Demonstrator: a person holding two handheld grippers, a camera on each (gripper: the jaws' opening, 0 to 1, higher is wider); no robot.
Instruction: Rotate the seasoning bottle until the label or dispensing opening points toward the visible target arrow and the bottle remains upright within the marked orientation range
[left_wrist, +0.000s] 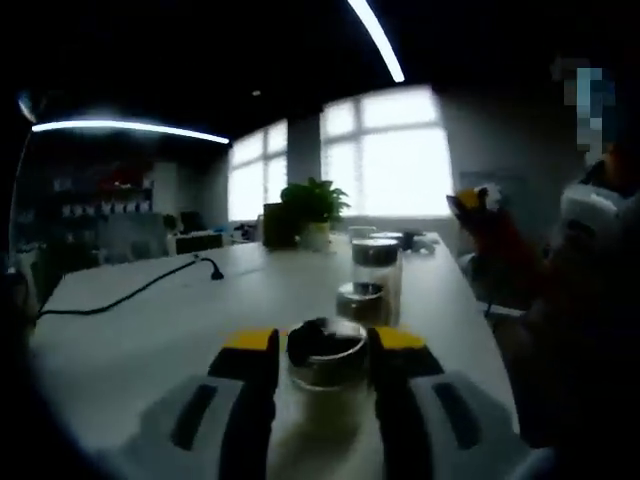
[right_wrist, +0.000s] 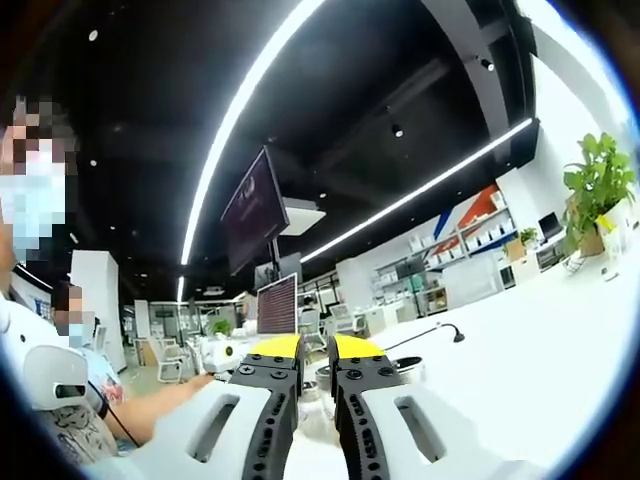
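A glass seasoning bottle (left_wrist: 325, 358) with a dark lid stands upright on the white table (left_wrist: 150, 340), close in front of the camera in the left gripper view. My left gripper (left_wrist: 324, 350) has its yellow-tipped fingers (left_wrist: 252, 345) pressed against both sides of the bottle, shut on it. In the right gripper view my right gripper (right_wrist: 315, 362) is raised and points across the room. Its jaws stand almost together with nothing between them. Its yellow fingertips (right_wrist: 275, 347) hide part of a round item behind them.
Two more jars (left_wrist: 362, 298) (left_wrist: 376, 260) stand in a row behind the held bottle. A potted plant (left_wrist: 315, 208) sits at the table's far end, and a black cable (left_wrist: 130, 290) runs along the left. A person (left_wrist: 590, 260) stands at the right edge. A monitor (right_wrist: 255, 210) hangs overhead.
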